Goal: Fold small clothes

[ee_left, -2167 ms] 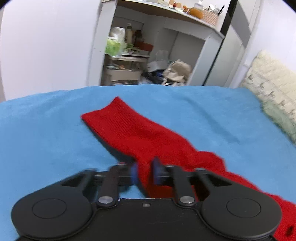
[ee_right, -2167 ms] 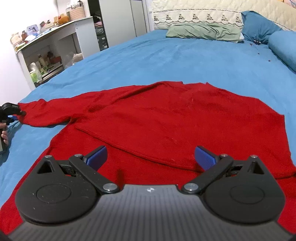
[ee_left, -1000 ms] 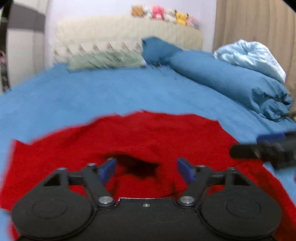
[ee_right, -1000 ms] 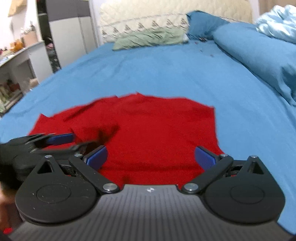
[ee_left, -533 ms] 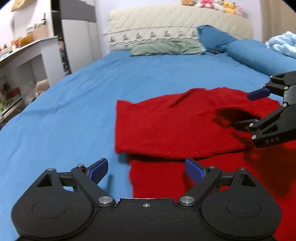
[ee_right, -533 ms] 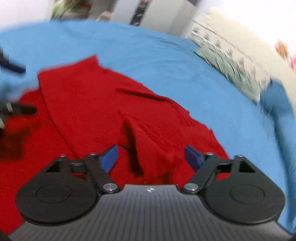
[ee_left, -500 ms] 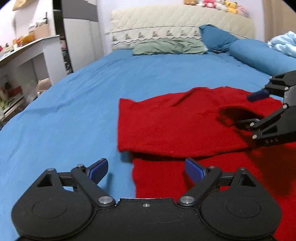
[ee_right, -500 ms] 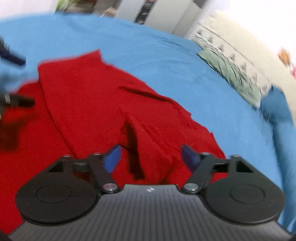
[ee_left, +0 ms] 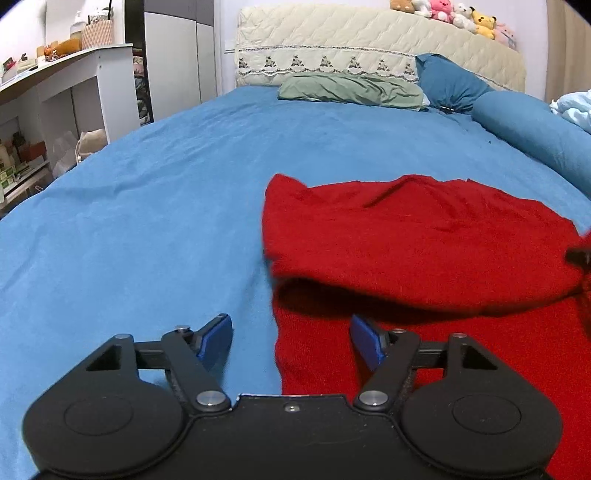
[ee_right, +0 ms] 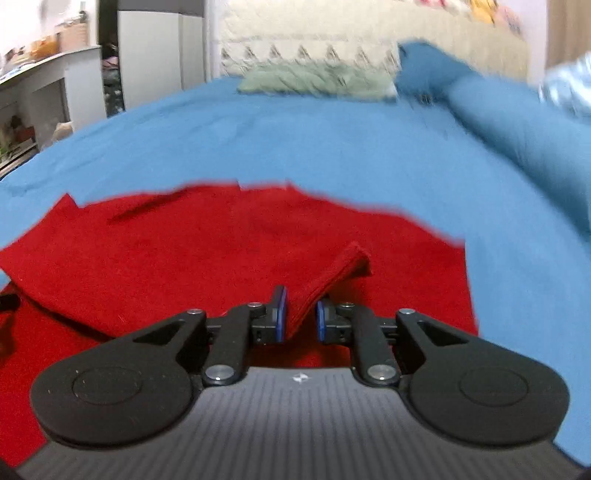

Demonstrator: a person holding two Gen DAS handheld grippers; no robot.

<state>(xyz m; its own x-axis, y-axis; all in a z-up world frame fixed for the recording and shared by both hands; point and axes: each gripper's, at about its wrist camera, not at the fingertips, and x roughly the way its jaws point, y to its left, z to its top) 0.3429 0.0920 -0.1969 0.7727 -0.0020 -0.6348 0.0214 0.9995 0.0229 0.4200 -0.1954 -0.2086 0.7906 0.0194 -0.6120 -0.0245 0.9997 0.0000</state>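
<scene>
Pinching a red sleeve (ee_right: 334, 273), the right tool (ee_right: 299, 314) should carry it flat across the sweater (ee_left: 417, 236) ahead; the left tool (ee_left: 291, 336) gapes empty.

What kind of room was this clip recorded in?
Almost certainly a bedroom: the red sweater lies on a bed with a quilted headboard, pillows and plush toys.
</scene>
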